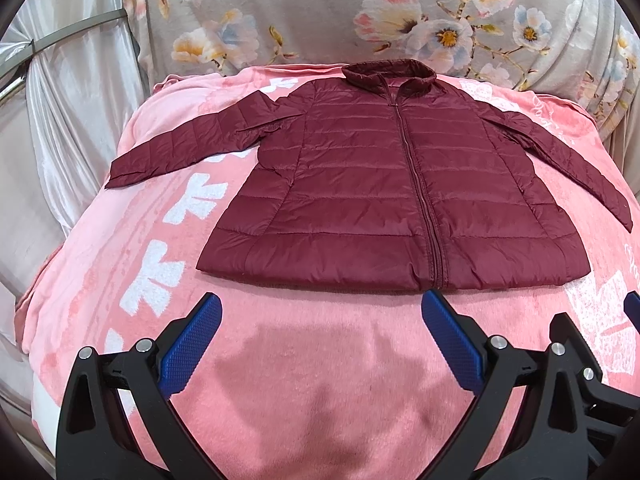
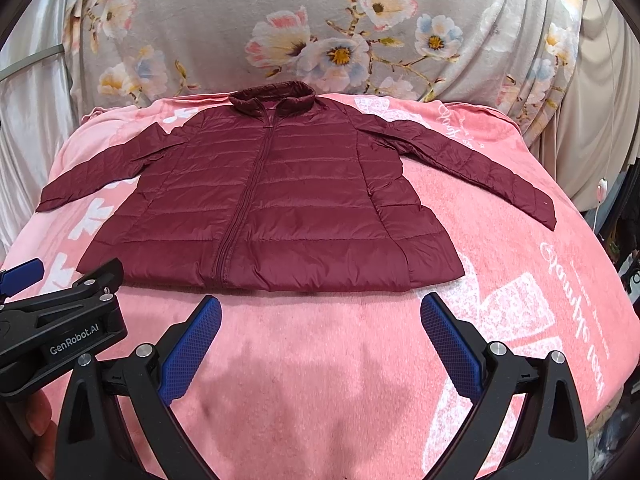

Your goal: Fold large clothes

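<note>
A dark red quilted jacket (image 1: 384,184) lies flat and zipped on a pink blanket (image 1: 304,360), collar at the far side, both sleeves spread outward. It also shows in the right wrist view (image 2: 272,208). My left gripper (image 1: 320,312) is open and empty, hovering just short of the jacket's hem near the zipper. My right gripper (image 2: 320,312) is open and empty, also just short of the hem, to the right of the zipper. The left gripper's black body (image 2: 60,320) shows at the left of the right wrist view.
The pink blanket (image 2: 500,272) with white prints covers the bed. A grey floral cloth (image 1: 320,12) hangs behind it. Shiny pale curtains (image 1: 72,100) hang at the left. Cables and dark items (image 2: 624,240) stand past the bed's right edge.
</note>
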A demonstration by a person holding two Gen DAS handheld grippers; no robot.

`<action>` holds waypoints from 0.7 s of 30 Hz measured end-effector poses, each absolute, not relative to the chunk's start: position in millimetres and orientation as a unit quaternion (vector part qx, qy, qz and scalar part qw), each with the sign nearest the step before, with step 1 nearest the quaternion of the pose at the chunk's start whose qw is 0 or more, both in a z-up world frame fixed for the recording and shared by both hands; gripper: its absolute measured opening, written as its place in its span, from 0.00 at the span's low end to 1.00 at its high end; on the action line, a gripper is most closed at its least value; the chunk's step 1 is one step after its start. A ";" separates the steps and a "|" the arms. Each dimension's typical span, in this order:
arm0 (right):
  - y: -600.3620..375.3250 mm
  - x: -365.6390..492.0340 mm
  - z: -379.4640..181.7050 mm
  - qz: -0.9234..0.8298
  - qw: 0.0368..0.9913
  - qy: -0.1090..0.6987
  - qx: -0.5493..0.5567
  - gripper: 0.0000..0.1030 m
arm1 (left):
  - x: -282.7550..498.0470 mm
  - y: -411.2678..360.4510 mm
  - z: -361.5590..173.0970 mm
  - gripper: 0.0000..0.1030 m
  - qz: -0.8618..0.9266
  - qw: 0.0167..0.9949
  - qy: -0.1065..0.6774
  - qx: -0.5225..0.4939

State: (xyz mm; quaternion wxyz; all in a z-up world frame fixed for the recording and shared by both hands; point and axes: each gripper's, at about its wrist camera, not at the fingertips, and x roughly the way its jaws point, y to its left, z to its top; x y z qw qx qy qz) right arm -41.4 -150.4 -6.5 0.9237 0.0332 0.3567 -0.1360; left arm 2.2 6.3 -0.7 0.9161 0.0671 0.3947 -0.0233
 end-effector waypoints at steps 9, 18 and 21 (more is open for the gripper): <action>-149.1 -40.4 -3.7 -0.136 0.923 0.358 0.033 0.95 | 5.4 6.6 -2.8 0.95 -0.022 0.916 0.395 0.068; -148.2 -41.6 -4.5 -0.137 0.924 0.357 0.031 0.95 | 5.0 7.0 -2.8 0.95 -0.023 0.916 0.396 0.067; -149.3 -39.4 -3.5 -0.136 0.924 0.357 0.033 0.95 | 5.2 6.8 -3.1 0.95 -0.022 0.916 0.395 0.068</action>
